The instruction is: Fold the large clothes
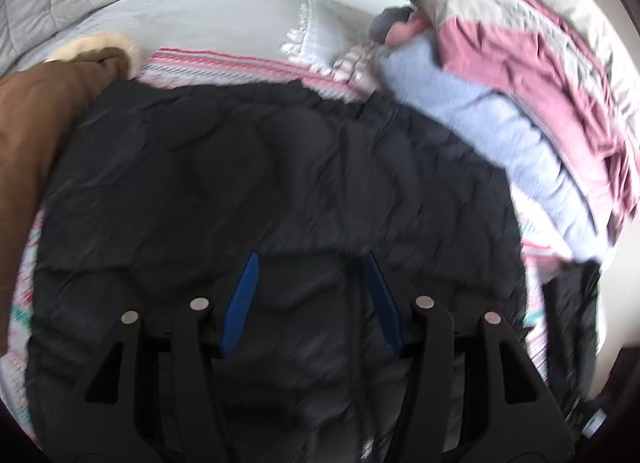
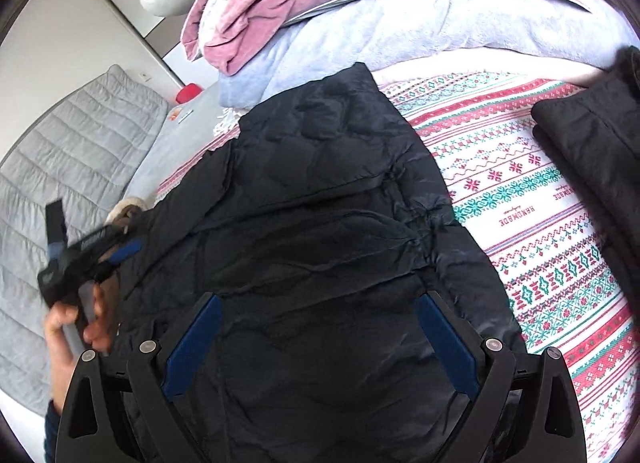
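A black quilted jacket (image 1: 280, 167) lies spread on the patterned bedspread (image 2: 520, 191) and fills the middle of both views. My left gripper (image 1: 311, 257) hangs over its lower part, blue pads apart, nothing pinched between them. The picture there is blurred. My right gripper (image 2: 320, 299) stands open wide above the jacket (image 2: 320, 203), its pads clear of the fabric. In the right wrist view a hand (image 2: 76, 323) holds the left gripper's body (image 2: 72, 259) at the jacket's left edge.
A brown coat with a fur trim (image 1: 36, 111) lies left of the jacket. A pink and grey duvet (image 1: 520, 43) and a light blue blanket (image 1: 480, 123) are piled to the right. Another dark garment (image 2: 592, 135) lies at the right. A grey quilted pad (image 2: 60, 167) and a red object (image 2: 188, 94) are beyond.
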Tool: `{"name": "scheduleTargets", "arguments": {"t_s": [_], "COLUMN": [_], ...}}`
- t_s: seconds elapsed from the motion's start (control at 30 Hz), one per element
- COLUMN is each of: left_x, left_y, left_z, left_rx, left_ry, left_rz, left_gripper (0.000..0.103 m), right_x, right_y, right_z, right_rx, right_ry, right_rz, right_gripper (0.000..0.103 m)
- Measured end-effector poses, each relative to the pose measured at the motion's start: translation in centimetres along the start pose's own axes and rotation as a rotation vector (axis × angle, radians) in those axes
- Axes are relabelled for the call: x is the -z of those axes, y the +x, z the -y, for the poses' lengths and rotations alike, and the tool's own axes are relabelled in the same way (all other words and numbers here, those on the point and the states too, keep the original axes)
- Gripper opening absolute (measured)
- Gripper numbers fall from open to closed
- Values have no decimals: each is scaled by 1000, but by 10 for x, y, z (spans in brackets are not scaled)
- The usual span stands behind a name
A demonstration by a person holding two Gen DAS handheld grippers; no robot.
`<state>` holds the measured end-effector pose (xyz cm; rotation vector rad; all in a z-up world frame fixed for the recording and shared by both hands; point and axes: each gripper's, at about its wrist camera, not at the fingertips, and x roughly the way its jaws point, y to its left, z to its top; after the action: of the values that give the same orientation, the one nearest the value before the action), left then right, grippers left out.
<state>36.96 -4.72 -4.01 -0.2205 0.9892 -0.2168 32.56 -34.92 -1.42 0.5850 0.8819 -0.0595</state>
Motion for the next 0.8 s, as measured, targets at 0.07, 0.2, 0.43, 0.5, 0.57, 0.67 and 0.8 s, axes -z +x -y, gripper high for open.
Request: {"name": "scheduleTargets", "arguments": {"t_s": [0.07, 0.2, 0.43, 0.5, 0.57, 0.67, 0.8], "left_x": [12, 38, 88, 103, 113, 129, 149], "left_y": [-14, -65, -141, -150, -153, -155, -160], "left_z": [-7, -40, -110, -121, -127, -135, -145], "left_rx": [-10, -35, -172, -223, -262, -262, -271], "left_ry": [4, -63, -251, -246, -225, -195, -178], "left_rz": [-6, 75, 208, 201, 188, 138, 141], "left_gripper": [71, 74, 83, 84, 84, 84, 84], "right_x": [-2, -6, -7, -5, -3, 0, 4], "right_y": [1, 0, -3, -4, -7, -13, -27], "right_z": [5, 16, 20, 19, 17, 16, 21], "right_rx": [1, -1, 8, 13, 14, 39, 87], "right_ry": [14, 48, 65, 61, 49, 21, -28], "right_rz": [-5, -4, 0, -4, -1, 17, 45], "right_gripper": [99, 99, 99, 99, 99, 99, 99]}}
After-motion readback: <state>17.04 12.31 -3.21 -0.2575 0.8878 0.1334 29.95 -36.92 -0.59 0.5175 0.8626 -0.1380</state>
